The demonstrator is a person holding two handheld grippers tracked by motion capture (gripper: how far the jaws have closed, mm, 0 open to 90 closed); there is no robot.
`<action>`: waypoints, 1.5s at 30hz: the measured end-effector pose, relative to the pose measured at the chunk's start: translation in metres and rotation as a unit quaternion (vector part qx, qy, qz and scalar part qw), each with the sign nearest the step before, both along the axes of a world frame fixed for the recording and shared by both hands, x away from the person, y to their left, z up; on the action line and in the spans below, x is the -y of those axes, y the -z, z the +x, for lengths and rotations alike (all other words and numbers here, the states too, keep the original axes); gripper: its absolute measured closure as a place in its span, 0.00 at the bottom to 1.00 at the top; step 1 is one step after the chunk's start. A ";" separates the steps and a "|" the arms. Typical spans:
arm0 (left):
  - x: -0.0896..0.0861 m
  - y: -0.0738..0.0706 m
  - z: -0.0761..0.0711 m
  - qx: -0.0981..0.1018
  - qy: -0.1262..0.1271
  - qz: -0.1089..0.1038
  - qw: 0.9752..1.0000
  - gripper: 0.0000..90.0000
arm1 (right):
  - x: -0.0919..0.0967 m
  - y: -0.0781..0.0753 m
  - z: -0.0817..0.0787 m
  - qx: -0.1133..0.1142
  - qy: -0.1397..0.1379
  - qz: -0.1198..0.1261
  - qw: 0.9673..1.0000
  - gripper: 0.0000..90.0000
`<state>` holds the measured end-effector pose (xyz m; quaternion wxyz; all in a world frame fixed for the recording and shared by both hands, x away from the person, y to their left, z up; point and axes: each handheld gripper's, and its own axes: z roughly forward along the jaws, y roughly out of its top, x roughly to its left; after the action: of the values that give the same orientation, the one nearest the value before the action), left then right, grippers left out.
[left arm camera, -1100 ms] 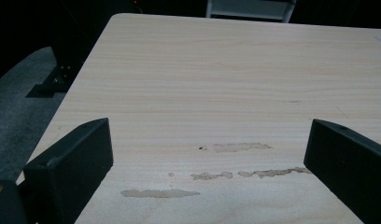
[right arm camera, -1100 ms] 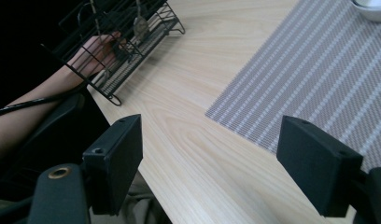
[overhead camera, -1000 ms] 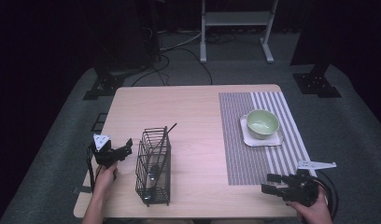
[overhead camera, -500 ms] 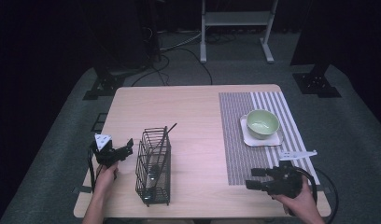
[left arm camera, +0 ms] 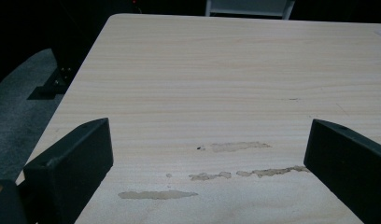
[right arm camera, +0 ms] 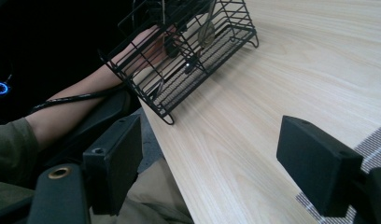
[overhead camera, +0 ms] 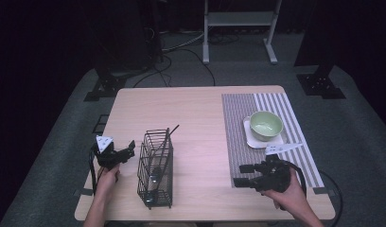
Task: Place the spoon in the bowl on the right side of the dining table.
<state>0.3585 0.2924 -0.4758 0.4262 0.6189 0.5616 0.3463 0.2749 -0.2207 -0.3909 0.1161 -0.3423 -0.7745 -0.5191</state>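
Observation:
A black wire basket stands on the left half of the wooden table, with a dark handle sticking out of its far end. In the right gripper view the basket holds a spoon and other utensils. My left gripper sits just left of the basket, open, with bare tabletop between its jaws. My right gripper hovers at the front left edge of the striped placemat, open and empty, pointing left toward the basket.
A pale green bowl rests on a white square plate on the placemat. The left forearm lies behind the basket. Worn patches mark the wood. Stand legs and cables lie on the floor beyond the table.
My right gripper has moved left from the front right corner to the placemat's front left edge, still open. The left gripper and basket have stayed put.

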 end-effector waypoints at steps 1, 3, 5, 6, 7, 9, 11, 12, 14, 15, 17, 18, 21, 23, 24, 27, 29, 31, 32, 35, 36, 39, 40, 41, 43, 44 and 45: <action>0.000 0.000 0.000 -0.001 0.000 0.003 1.000 0.00 | -0.002 -0.001 0.001 0.000 -0.003 0.000 1.000 0.24; 0.001 0.000 0.000 -0.002 0.001 0.008 1.000 0.00 | -0.007 -0.002 0.002 -0.004 -0.011 0.005 1.000 0.24; 0.002 0.000 0.000 -0.002 0.002 0.011 1.000 0.00 | -0.011 -0.003 0.003 -0.007 -0.016 0.004 1.000 0.24; 0.002 0.000 0.000 -0.002 0.002 0.011 1.000 0.00 | -0.011 -0.003 0.003 -0.007 -0.016 0.004 1.000 0.24; 0.002 0.000 0.000 -0.002 0.001 0.009 1.000 0.00 | -0.016 -0.004 0.004 -0.007 -0.021 0.001 1.000 0.24; 0.001 0.000 0.000 -0.002 0.001 0.008 1.000 0.00 | -0.019 -0.005 0.005 -0.007 -0.024 0.000 1.000 0.24; 0.001 0.000 0.000 -0.001 0.001 0.006 1.000 0.00 | -0.027 -0.009 0.006 -0.006 -0.032 -0.004 0.999 0.24; 0.001 0.000 0.000 -0.001 0.001 0.006 1.000 0.00 | -0.027 -0.009 0.006 -0.006 -0.032 -0.004 0.999 0.24; 0.001 0.000 0.000 0.000 0.001 0.006 1.000 0.00 | -0.031 -0.011 0.008 -0.005 -0.037 -0.003 0.999 0.24; 0.001 0.000 0.000 0.000 0.001 0.006 1.000 0.00 | -0.033 -0.012 0.008 -0.005 -0.039 -0.004 0.999 0.24; 0.001 0.000 0.000 0.000 0.001 0.006 1.000 0.00 | -0.040 -0.016 0.010 -0.002 -0.045 -0.008 0.999 0.24; 0.001 0.000 0.000 0.000 0.001 0.006 1.000 0.00 | -0.043 -0.017 0.010 -0.001 -0.046 -0.009 0.999 0.24; 0.001 0.000 0.000 -0.001 0.001 0.005 1.000 0.00 | -0.051 -0.020 0.012 0.001 -0.053 -0.012 0.999 0.24; 0.001 0.000 0.000 -0.001 0.001 0.005 1.000 0.00 | -0.053 -0.021 0.013 0.000 -0.054 -0.013 0.998 0.24; 0.001 0.000 0.000 -0.001 0.001 0.005 1.000 0.00 | -0.056 -0.021 0.014 0.002 -0.057 -0.015 0.998 0.24; 0.001 0.000 0.000 -0.002 0.001 0.004 1.000 0.00 | -0.064 -0.023 0.017 0.000 -0.063 -0.021 0.998 0.24; 0.000 0.000 0.001 -0.002 0.000 0.003 1.000 0.00 | -0.072 -0.025 0.021 -0.003 -0.071 -0.026 0.997 0.24; 0.000 0.000 0.000 -0.002 0.001 0.003 1.000 0.00 | -0.077 -0.027 0.024 -0.003 -0.075 -0.027 0.997 0.24; 0.000 0.000 0.000 -0.002 0.001 0.003 1.000 0.00 | -0.077 -0.027 0.024 -0.003 -0.075 -0.027 0.997 0.24; 0.001 0.000 0.000 -0.002 0.001 0.004 1.000 0.00 | -0.087 -0.032 0.029 0.002 -0.081 -0.033 0.996 0.24; 0.001 0.000 0.000 -0.002 0.001 0.004 1.000 0.00 | -0.087 -0.032 0.029 0.002 -0.081 -0.033 0.996 0.24; 0.000 0.000 0.000 -0.002 -0.001 0.002 1.000 0.00 | -0.095 -0.036 0.033 0.005 -0.086 -0.036 0.996 0.24; 0.000 0.000 0.000 -0.002 -0.001 0.001 1.000 0.00 | -0.100 -0.039 0.036 0.004 -0.090 -0.036 0.995 0.25; 0.000 0.000 0.000 -0.003 -0.001 0.001 1.000 0.00 | -0.100 -0.039 0.036 0.004 -0.090 -0.036 0.995 0.25; 0.000 0.000 0.000 -0.002 0.000 0.001 1.000 0.00 | -0.106 -0.041 0.039 0.002 -0.095 -0.039 0.995 0.25; 0.000 0.000 0.000 -0.002 0.000 0.001 1.000 0.00 | -0.106 -0.041 0.039 0.002 -0.095 -0.039 0.995 0.25; 0.000 0.000 0.000 -0.002 0.000 0.003 1.000 0.00 | -0.111 -0.042 0.041 0.000 -0.098 -0.042 0.994 0.25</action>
<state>0.3588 0.2920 -0.4759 0.4234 0.6208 0.5614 0.3466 0.3156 -0.1102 -0.3486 0.1516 -0.2694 -0.8254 -0.4724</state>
